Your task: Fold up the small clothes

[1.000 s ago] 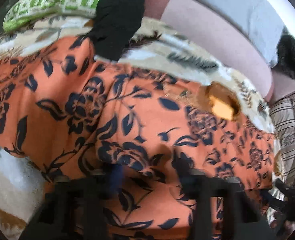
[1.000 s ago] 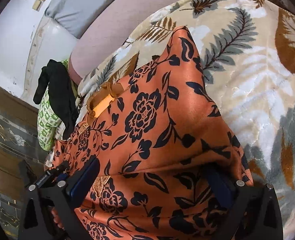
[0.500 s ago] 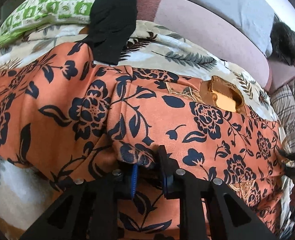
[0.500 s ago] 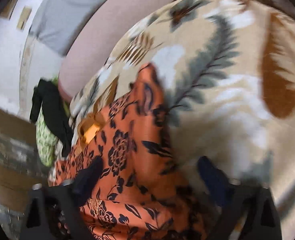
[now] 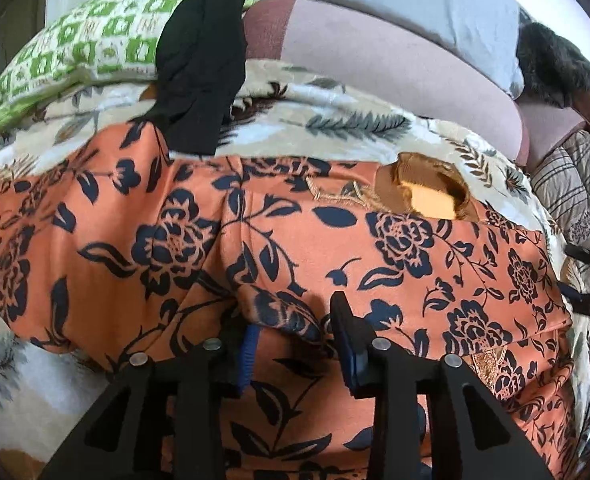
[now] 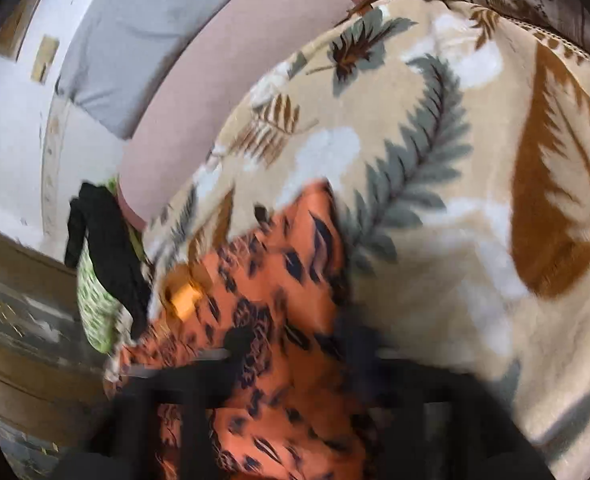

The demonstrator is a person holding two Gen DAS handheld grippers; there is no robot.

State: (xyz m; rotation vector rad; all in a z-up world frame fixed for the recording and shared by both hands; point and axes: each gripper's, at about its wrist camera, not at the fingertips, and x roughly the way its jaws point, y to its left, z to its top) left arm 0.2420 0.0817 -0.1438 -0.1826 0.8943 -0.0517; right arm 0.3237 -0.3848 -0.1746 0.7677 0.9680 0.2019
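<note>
We see the orange floral garment (image 5: 199,232) spread across the leaf-print blanket (image 5: 335,128) on the bed, w/ a black cloth (image 5: 199,72) at the far edge. Left gripper (image 5: 295,332): jaws opening, a bunched fold between them. Right gripper (image 6: 295,348): jaws opening over the garment's right edge, too blurred to tell any hold.

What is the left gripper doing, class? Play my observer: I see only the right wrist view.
Observer: The left gripper has its jaws opening, with a bunched fold of the orange floral garment between them.
Operator: How does the rest of it lie?
Observer: Its left part spreads flat over the leaf-print blanket.
Operator: Anything beyond the pillows?
Observer: A dark furry thing lies far right, past the grey pillow.
</note>
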